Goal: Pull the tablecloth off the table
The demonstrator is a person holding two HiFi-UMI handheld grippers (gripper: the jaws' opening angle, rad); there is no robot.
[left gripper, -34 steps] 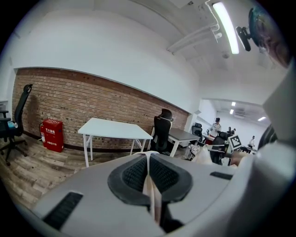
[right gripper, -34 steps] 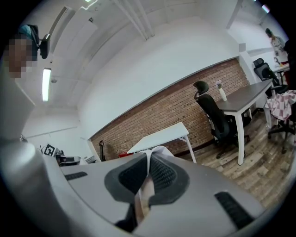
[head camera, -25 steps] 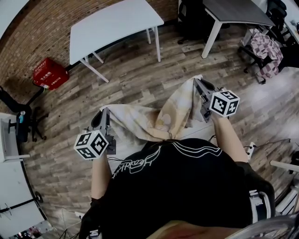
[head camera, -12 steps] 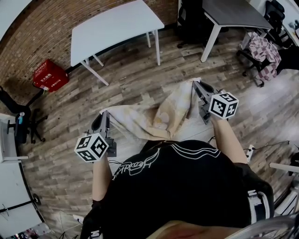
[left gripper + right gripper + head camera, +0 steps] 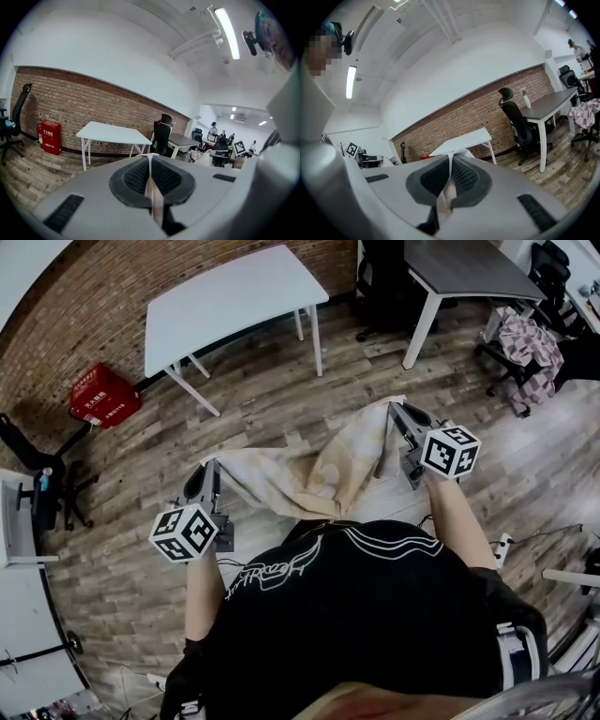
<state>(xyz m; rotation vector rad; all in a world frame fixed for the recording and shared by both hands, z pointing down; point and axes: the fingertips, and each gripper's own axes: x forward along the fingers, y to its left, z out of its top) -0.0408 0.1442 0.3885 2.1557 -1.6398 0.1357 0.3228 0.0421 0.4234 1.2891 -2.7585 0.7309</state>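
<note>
The beige tablecloth point(image 5: 309, 474) hangs off the table, stretched between my two grippers above the wood floor, sagging in the middle close to my chest. My left gripper point(image 5: 208, 472) is shut on its left corner. In the left gripper view a thin fold of cloth point(image 5: 153, 191) shows pinched between the pads of that gripper point(image 5: 150, 159). My right gripper point(image 5: 395, 411) is shut on the right corner, held a little higher. The right gripper view shows the cloth point(image 5: 449, 188) clamped in its gripper point(image 5: 451, 159). The white table point(image 5: 225, 301) stands bare farther ahead.
A red box point(image 5: 103, 395) sits by the brick wall at the left. A dark desk point(image 5: 469, 263) with a black office chair point(image 5: 384, 277) stands at the back right. Another chair with patterned fabric point(image 5: 530, 338) is at the far right. A black chair point(image 5: 37, 484) stands at the left edge.
</note>
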